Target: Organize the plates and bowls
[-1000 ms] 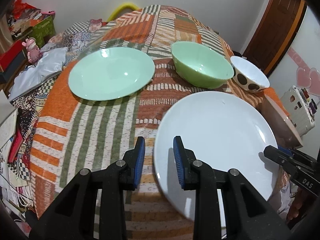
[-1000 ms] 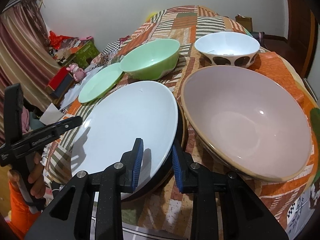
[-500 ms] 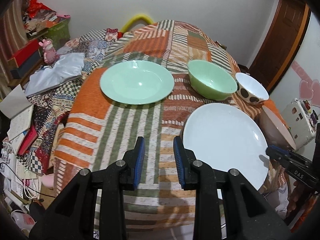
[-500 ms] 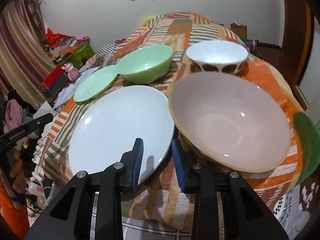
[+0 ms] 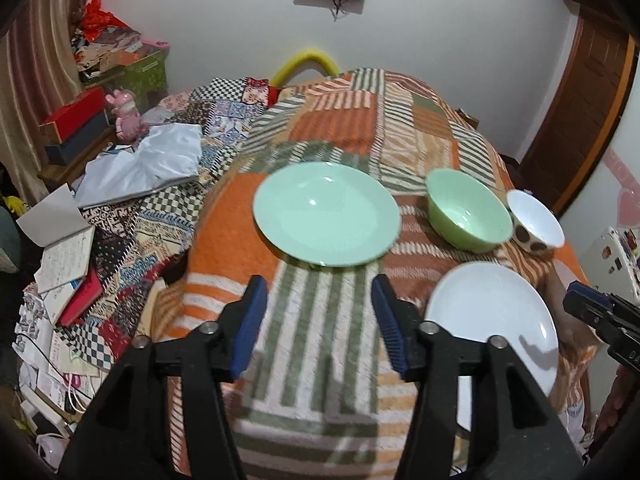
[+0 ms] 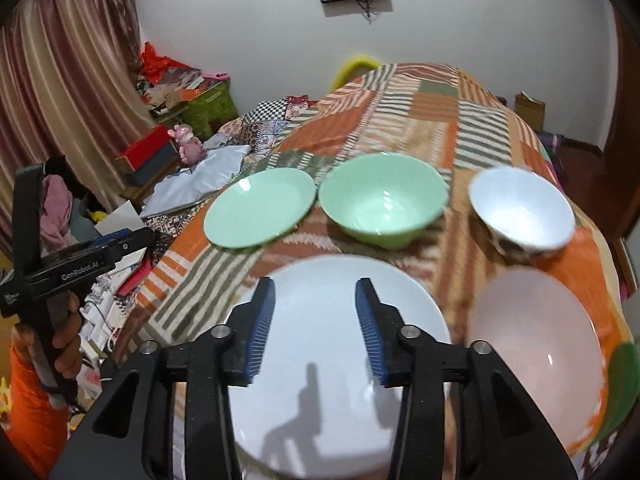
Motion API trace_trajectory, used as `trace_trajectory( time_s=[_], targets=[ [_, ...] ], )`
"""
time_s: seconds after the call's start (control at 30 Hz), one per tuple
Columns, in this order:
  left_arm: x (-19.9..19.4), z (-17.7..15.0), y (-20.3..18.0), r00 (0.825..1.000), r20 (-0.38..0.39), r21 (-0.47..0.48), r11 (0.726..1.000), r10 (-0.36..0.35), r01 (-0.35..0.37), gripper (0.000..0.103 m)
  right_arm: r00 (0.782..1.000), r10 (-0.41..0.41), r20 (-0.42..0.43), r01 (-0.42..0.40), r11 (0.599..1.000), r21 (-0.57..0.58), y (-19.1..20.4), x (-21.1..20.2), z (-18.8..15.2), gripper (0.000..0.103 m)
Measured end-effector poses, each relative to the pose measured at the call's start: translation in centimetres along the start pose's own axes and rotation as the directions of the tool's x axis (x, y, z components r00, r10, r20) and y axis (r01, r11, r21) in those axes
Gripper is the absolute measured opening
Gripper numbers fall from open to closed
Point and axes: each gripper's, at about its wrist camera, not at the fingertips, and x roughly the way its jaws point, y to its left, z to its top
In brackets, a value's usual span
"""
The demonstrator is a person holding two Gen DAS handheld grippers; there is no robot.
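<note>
left wrist view: left gripper (image 5: 318, 322) jaws opening, nothing between them; green plate (image 5: 326, 213) just beyond the tips, white plate (image 5: 494, 328) off to their right. right gripper (image 6: 315, 326) also opening, empty, above the white plate (image 6: 320, 364). likely next: take one rim squarely and keep it level.
</note>
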Motion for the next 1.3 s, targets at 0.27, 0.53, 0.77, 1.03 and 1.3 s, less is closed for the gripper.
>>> trace_trajectory(
  time_s=[0.27,0.53,0.77,1.03,1.3],
  targets=[
    [3.5,3.0,3.0,0.999,-0.021,-0.03,0.999,0.035,-0.036,0.07,0.995,0.046,-0.088,-0.049,0.998,-0.035,2.5,5.3,2.3,0.057],
    [10.0,4.6,5.1,0.992,-0.117,-0.037,0.998,0.041,-0.046,0.07,0.982,0.026,-0.186,-0.035,0.998,-0.046,3.7,11.0,3.9,0.057],
    [14.3,5.3,5.8,0.987,-0.158,-0.03,0.999,0.038,-0.043,0.07,0.971,0.018,-0.237,-0.025,0.999,-0.028,4.0,14.6,5.2,0.057],
    [17.5,6.3,5.5,0.981,-0.19,-0.001,1.0,-0.028,0.029,0.043,0.951,0.026,-0.308,-0.028,1.0,-0.003,3.9,17.2,4.7,0.039],
    [19.0,6.8,6.1,0.978,-0.203,-0.02,0.999,-0.049,0.046,0.036,0.946,0.014,-0.324,-0.006,1.0,0.025,3.9,18.5,5.2,0.039]
  ],
)
